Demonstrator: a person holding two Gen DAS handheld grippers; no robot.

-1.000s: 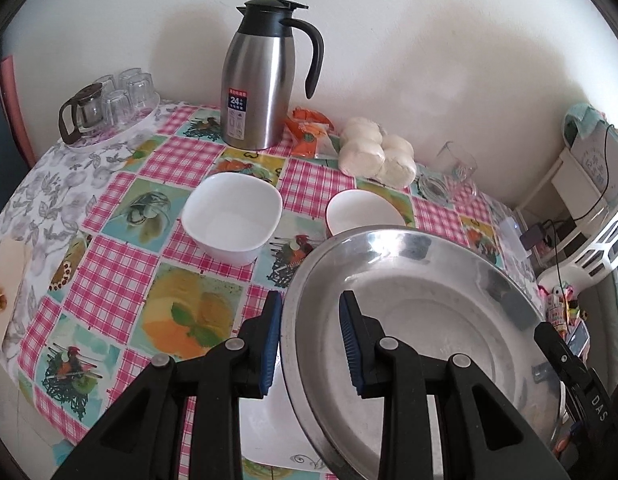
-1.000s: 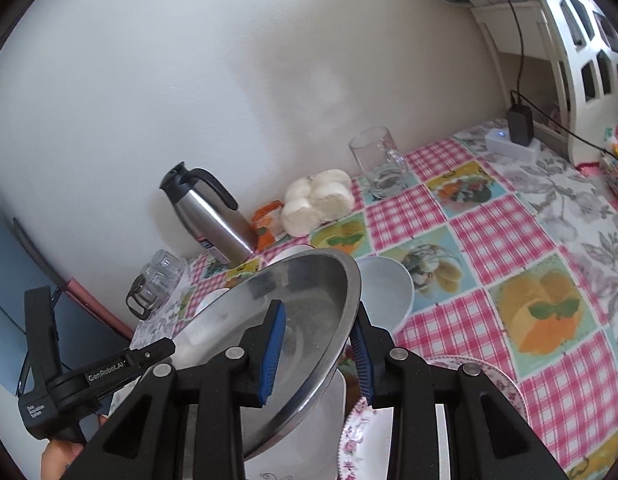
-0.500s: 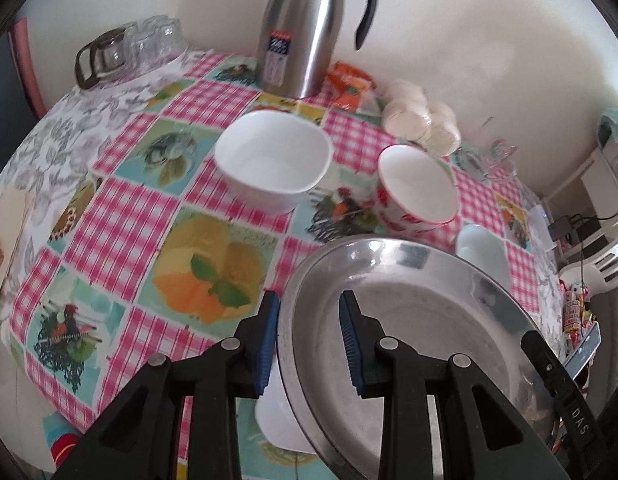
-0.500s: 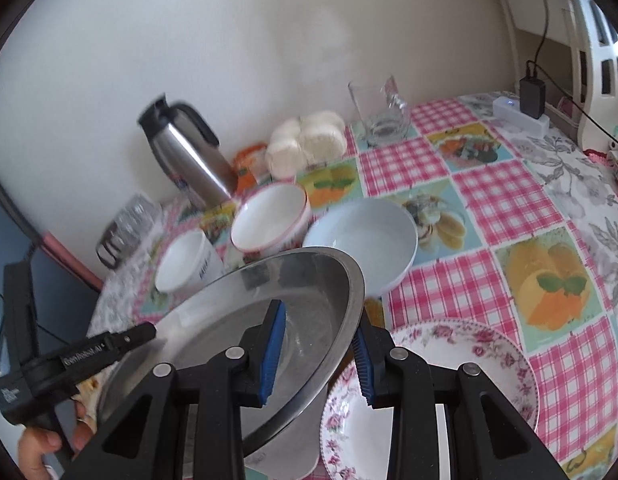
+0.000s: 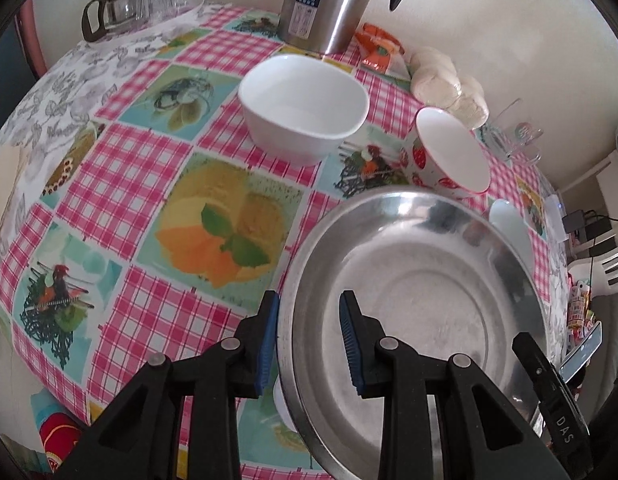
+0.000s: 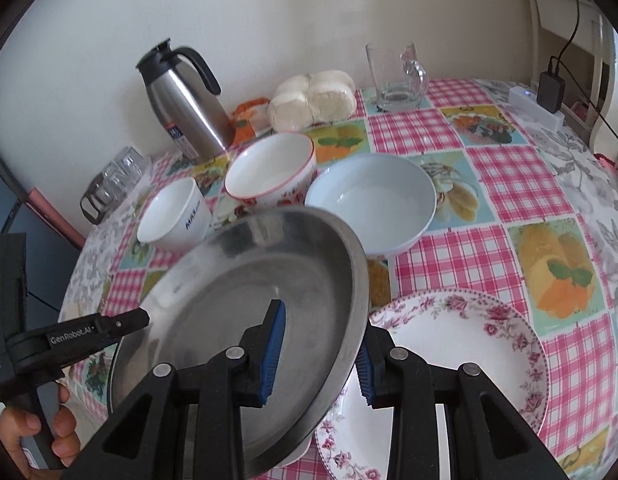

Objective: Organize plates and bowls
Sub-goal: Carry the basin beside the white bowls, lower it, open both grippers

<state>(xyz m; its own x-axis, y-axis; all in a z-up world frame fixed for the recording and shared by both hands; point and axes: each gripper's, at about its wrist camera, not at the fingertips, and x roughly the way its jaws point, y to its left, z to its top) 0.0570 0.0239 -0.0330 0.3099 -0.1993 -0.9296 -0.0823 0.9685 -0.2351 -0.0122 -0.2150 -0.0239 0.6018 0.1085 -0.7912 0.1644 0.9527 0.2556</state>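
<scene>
Both grippers, left gripper (image 5: 309,340) and right gripper (image 6: 321,354), grasp opposite rims of a steel plate (image 6: 249,312), tilted above the worktop (image 6: 509,184). It hides part of the floral plate (image 6: 469,352) (and something white beneath); three bowls stand beyond.

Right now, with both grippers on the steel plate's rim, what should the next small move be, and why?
Probably lower the steel plate level onto the floral plate. The left gripper and right gripper clamp opposite rims, the steel plate hangs tilted, partly over the floral plate, and the bowls behind leave little other free tablecloth.
</scene>
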